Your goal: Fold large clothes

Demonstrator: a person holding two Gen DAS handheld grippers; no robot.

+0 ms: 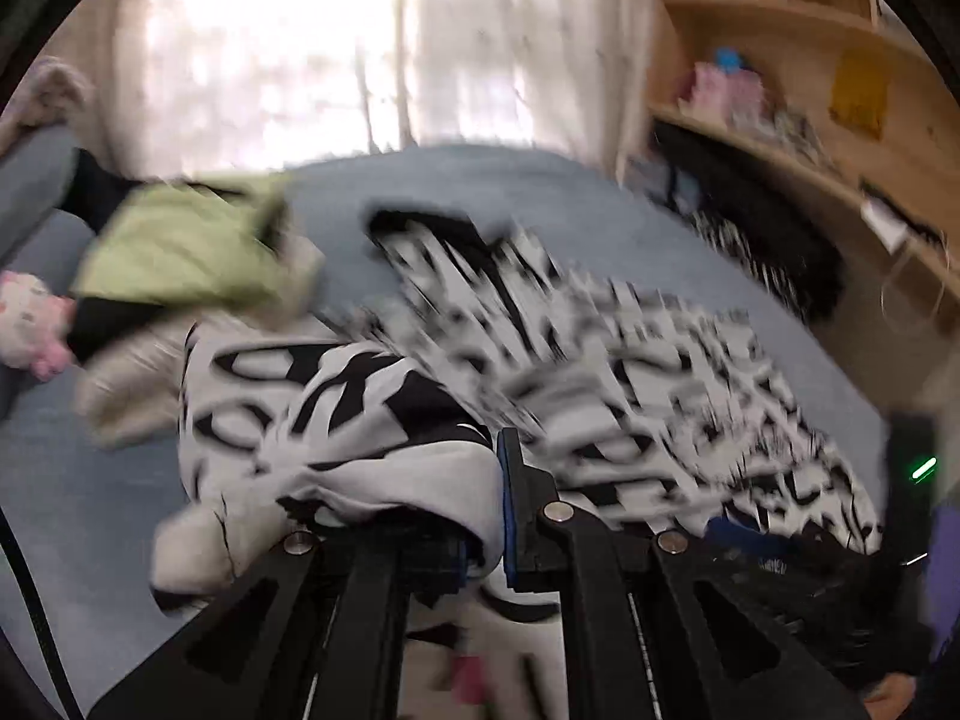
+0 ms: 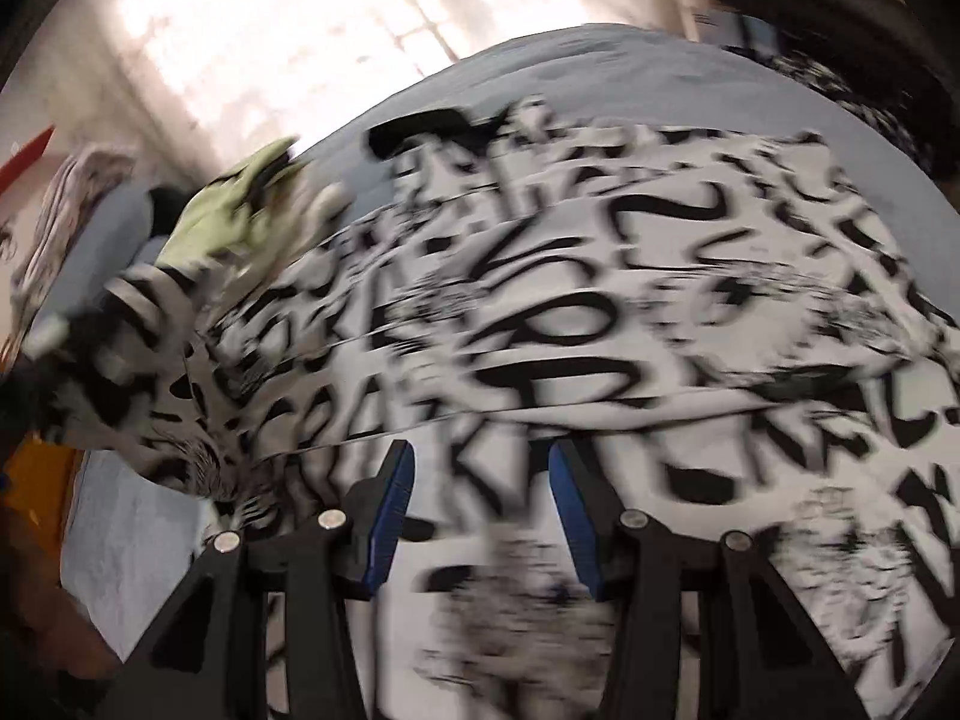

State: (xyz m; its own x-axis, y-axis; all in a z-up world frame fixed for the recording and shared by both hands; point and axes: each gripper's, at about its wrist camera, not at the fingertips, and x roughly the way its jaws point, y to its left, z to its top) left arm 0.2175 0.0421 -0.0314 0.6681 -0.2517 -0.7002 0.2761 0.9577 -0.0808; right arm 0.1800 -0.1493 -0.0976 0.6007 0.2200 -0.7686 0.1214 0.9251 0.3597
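While pinched, garment (image 1: 372, 420) in left gripper (image 1: 486, 516).

Bedroom surroundings, blurred by motion

A blue-grey bed (image 1: 600, 204) is seen below a bright window hung with pale curtains (image 1: 468, 42). A light green cloth (image 1: 180, 240) is piled on dark and beige fabric near the bed's left side, and a pink-and-white soft toy (image 1: 30, 318) is set at the left edge. Wooden shelves (image 1: 798, 18) are fitted on the right wall, where a pink item (image 1: 726, 90) and a yellow item (image 1: 859, 93) are kept.
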